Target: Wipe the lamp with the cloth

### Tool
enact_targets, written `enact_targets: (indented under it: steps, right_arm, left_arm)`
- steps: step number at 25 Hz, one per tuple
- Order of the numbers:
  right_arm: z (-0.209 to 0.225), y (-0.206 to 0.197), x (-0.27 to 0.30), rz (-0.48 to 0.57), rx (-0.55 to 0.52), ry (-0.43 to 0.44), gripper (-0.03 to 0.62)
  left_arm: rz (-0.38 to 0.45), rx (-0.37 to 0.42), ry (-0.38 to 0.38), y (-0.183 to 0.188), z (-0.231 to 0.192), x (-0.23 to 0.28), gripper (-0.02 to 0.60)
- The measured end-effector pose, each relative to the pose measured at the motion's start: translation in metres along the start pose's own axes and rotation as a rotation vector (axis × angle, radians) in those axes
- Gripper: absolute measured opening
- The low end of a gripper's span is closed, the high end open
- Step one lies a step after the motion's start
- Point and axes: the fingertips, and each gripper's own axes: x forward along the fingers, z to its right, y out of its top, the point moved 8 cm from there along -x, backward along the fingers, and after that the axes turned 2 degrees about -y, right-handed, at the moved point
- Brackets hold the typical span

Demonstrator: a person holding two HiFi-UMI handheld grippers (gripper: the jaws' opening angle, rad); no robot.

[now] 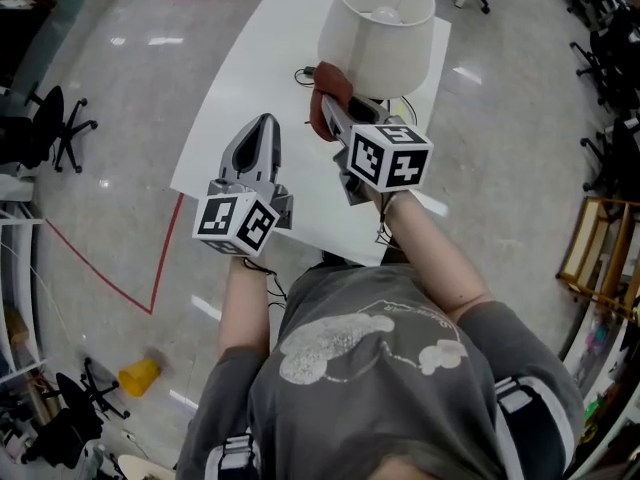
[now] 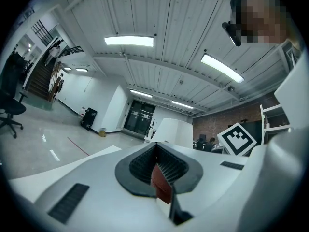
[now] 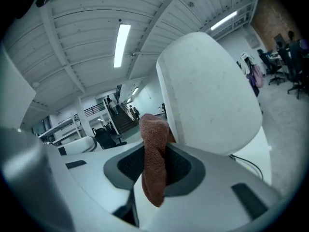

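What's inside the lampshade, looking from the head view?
Through the open top of the lampshade a white bulb shows. Whatever holds the bulb from below is covered by the bulb itself and the shade wall.

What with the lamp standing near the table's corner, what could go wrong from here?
A firm push from the right gripper through the cloth could tip the lamp or slide it toward the table edge. The cloth, bunched between the jaws, may slip out. The cord could snag.
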Motion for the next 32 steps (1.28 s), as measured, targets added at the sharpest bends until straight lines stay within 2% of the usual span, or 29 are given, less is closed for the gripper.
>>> enact_targets:
  steps: [10,14,18,24,32]
  right_arm:
    - [-0.018,0.079,-0.046,0.11,-0.044,0.222,0.097]
    - [-0.006,0.102,-0.055,0.126,-0.066,0.255,0.097]
    - [0.014,0.103,-0.056,0.09,-0.082,0.265,0.097]
    - [0.033,0.084,-0.049,-0.004,-0.08,0.297,0.097]
    - [0.069,0.058,-0.051,-0.119,-0.119,0.346,0.097]
  left_arm:
    - [0.086,0.043,0.05,0.026,0.044,0.007,0.008]
    - [0.107,0.057,0.068,0.026,0.064,0.015,0.008]
    - [0.117,0.067,0.091,0.021,0.078,0.021,0.008]
    - [0.113,0.067,0.148,0.009,0.09,0.023,0.008]
    - [0.107,0.054,0.257,-0.019,0.112,0.027,0.008]
